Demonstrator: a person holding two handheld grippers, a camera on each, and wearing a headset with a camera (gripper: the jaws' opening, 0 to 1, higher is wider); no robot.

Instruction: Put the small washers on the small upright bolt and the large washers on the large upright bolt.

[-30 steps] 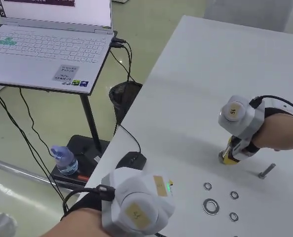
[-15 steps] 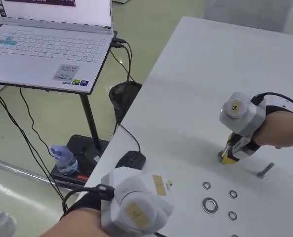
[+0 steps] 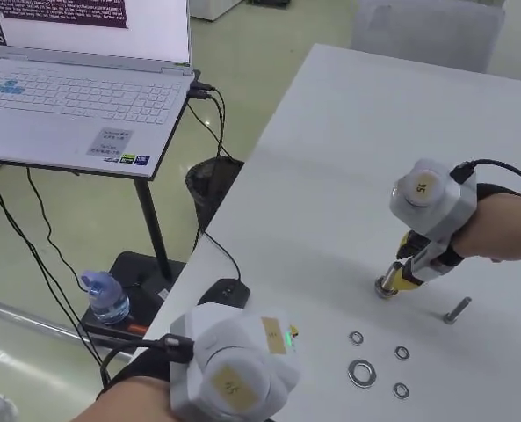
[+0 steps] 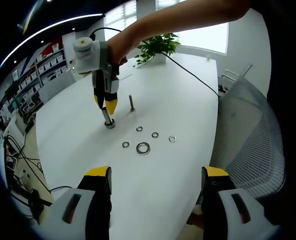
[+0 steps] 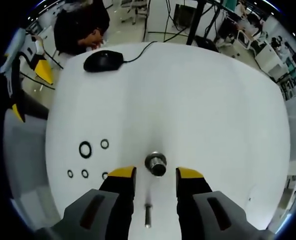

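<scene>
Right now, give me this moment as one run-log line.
left gripper open | right gripper open astride upright large bolt | small bolt upright | washers loose on table

Head view. White table (image 3: 348,149) runs off toward 1 o'clock. Open laptop (image 3: 75,97) at 10 o'clock on a black stand (image 3: 152,215), screen lit, cables (image 3: 209,101) hanging off its right edge. Water bottle (image 3: 102,297) on the floor at 8 o'clock. Black mouse (image 3: 222,293) at the table's near edge.

Left gripper view: potted plant (image 4: 157,46) at 12 o'clock, mesh chair (image 4: 250,135) at 3.
</scene>
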